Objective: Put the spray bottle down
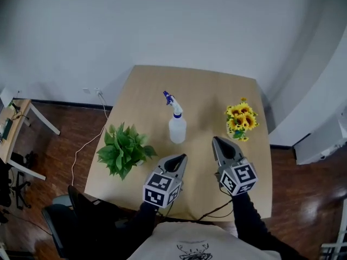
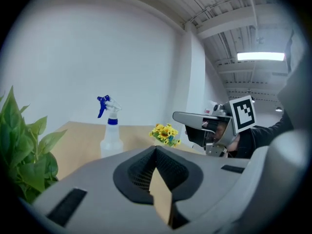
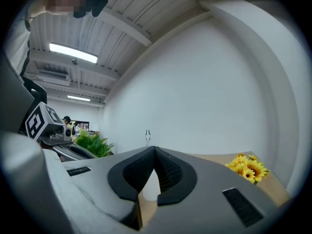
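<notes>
In the head view, the spray bottle (image 1: 177, 124) stands upright near the middle of the wooden table (image 1: 146, 85), its blue trigger head pointing toward the far left. A green leafy plant (image 1: 123, 148) sits on the table to the bottle's left, and a bunch of sunflowers (image 1: 242, 119) to its right. The left hand-held gripper (image 1: 180, 158) hovers over the near edge of the table, its tip just short of the bottle and not touching it. The right hand-held gripper (image 1: 217, 141) hangs between the bottle and the sunflowers, apart from both.

In the left gripper view, the two jaws meet at their tips with nothing between them. Beyond them the bottle stands free on the table, with plant leaves at the left edge, the sunflowers further right and the other gripper with its marker cube at the right.

In the right gripper view, the jaws are likewise closed tip to tip and empty. The bottle's nozzle shows just above the tips and its pale body through the gap below them, well beyond the jaws. The sunflowers lie at the right, the plant and the left gripper at the left.
</notes>
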The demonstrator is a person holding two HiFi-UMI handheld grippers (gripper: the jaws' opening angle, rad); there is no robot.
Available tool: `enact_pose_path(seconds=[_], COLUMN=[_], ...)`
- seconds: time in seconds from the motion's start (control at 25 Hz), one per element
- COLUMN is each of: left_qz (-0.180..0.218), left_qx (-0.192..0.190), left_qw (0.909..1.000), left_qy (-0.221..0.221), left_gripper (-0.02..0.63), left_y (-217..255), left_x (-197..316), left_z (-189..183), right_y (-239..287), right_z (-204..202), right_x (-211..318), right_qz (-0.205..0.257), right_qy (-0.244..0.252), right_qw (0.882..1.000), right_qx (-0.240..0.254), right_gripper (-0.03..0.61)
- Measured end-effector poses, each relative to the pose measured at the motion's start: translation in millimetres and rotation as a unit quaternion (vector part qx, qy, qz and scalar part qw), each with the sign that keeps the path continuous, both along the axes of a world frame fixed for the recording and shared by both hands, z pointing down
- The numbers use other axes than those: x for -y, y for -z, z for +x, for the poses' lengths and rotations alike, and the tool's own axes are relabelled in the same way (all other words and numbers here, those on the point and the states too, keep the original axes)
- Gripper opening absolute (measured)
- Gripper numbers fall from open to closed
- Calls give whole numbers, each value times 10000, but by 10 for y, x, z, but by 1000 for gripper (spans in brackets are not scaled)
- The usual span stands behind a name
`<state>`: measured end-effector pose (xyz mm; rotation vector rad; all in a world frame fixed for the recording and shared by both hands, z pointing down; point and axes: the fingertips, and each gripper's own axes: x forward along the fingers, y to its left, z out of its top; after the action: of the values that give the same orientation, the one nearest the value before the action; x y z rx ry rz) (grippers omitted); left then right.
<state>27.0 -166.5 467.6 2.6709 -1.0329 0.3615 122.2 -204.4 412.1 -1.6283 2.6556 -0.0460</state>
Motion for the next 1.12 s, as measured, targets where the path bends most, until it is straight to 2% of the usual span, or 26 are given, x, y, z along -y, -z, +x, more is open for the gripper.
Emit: enact_pose_path(seconds=[0.24, 0.48, 1.12], left_qz=[180, 222, 337], left_qx=[-45, -33, 25], left_qw=[9994, 9990, 9984], left_qy=[-287, -397, -461], left_gripper=[0, 0, 0], left_y=[187, 247, 388], left_x=[-92, -155, -367], left_z=[289, 440, 534], right_y=[110, 72, 156], right_z=[212, 327, 454], right_x=[-289, -482, -656], right_qz=[-168, -299, -327], right_qy=[-148, -233, -357], right_qw=[9996, 9990, 9987], right_qx=[145, 254, 152], right_gripper=[0, 0, 0])
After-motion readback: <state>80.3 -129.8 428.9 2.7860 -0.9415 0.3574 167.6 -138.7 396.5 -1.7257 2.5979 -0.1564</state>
